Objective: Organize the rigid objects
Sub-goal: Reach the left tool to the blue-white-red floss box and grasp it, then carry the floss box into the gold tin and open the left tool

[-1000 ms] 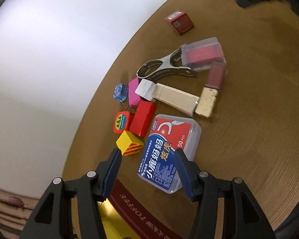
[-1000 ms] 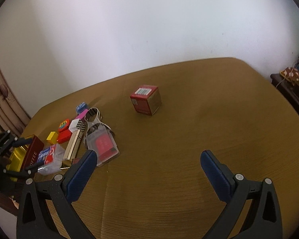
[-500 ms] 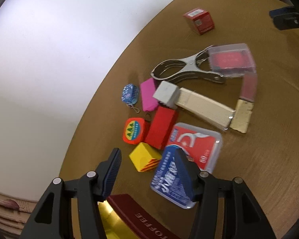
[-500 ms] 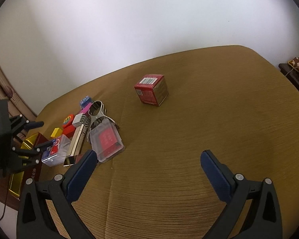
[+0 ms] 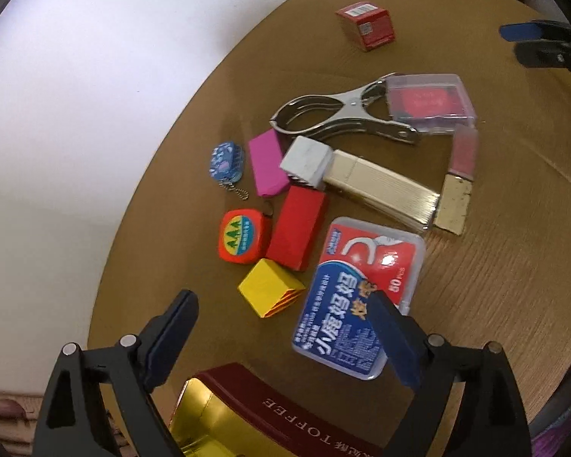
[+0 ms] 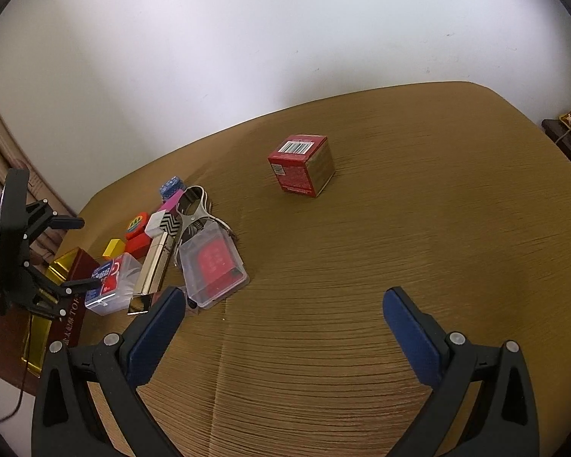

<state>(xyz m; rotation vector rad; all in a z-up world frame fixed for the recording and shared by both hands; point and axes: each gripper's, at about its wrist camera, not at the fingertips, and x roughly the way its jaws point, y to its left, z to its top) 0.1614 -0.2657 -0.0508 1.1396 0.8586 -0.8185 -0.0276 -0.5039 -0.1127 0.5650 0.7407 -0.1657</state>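
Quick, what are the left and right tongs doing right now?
Left tongs: open, jaws just widened, holding nothing.
Right tongs: open, holding nothing.

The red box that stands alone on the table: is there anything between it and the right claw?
Nothing visible. In the right wrist view only bare brown table lies between the open right claw and the red box. The cluster with the clear case and the metal clip sits off to the side of that path.
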